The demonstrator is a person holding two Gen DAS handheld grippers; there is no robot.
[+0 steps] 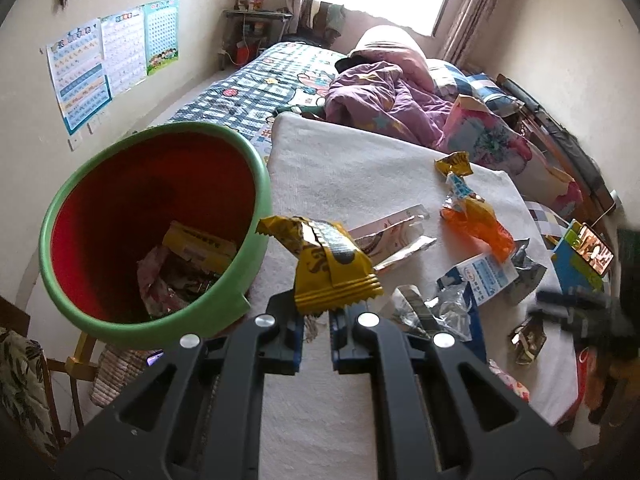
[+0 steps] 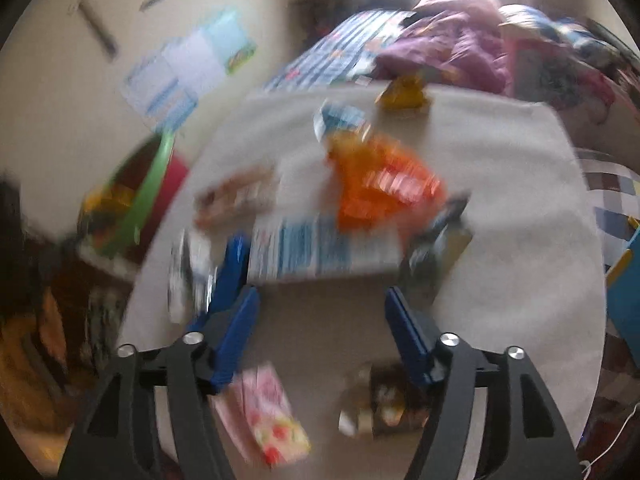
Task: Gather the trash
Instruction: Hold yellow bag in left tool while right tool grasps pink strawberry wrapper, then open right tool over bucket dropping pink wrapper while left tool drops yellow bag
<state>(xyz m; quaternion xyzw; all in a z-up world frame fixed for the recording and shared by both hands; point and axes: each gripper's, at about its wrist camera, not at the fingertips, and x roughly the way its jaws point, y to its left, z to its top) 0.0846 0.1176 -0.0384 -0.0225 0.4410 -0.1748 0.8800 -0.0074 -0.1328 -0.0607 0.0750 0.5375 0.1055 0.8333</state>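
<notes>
My left gripper (image 1: 318, 310) is shut on a yellow snack wrapper (image 1: 324, 264) and holds it up beside the rim of a green bin with a red inside (image 1: 156, 236) that has wrappers in it. My right gripper (image 2: 320, 300) is open and empty above the white cloth-covered table (image 2: 500, 240); its view is blurred by motion. In front of it lie a blue-and-white carton (image 2: 320, 248), an orange wrapper (image 2: 380, 192), a silver wrapper (image 2: 440, 248) and a small yellow wrapper (image 2: 404, 94). A pink packet (image 2: 268, 412) and a dark wrapper (image 2: 380, 400) lie below the jaws.
A bed (image 1: 256, 84) with a checked cover and purple quilt (image 1: 384, 100) stands behind the table. Posters (image 1: 112, 56) hang on the left wall. A phone on a blue stand (image 1: 588, 256) is at the table's right edge. A chair (image 1: 24, 380) stands at the lower left.
</notes>
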